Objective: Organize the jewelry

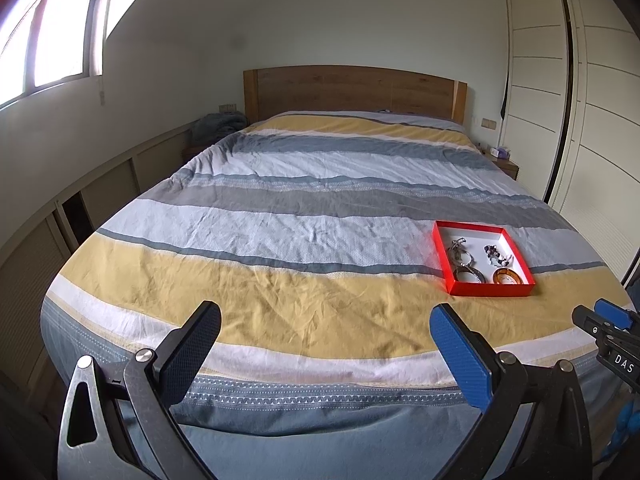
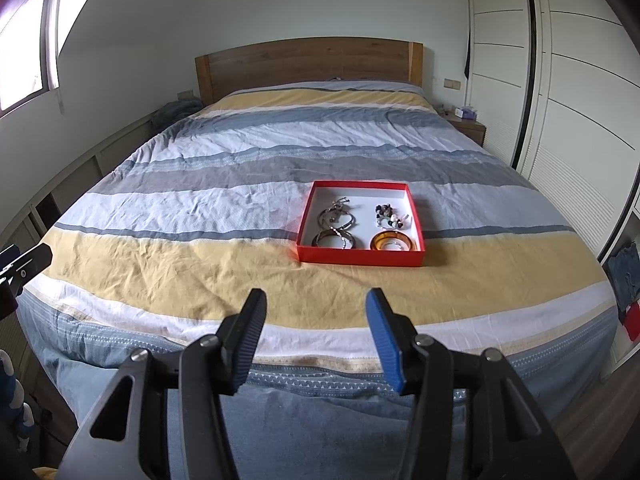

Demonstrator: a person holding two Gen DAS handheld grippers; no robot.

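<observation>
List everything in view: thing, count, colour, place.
red box: one, red outside, white inside, on the bed's yellow stripe.
amber bangle: one, orange, box's near right corner.
silver bracelets: several, tangled, box's left half.
beaded piece: one, mixed dark and pale beads, box's far right.
bed: one, striped cover.
headboard: one, wooden, far end.
wardrobe: white, right wall.
left gripper: open, empty.
right gripper: open, empty.

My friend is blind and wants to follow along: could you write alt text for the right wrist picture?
A shallow red box holding silver bangles, an amber bangle and a beaded bracelet sits on a striped bed. The open right claw hangs over the bed's foot, short of the box. A wooden headboard stands behind.
</observation>
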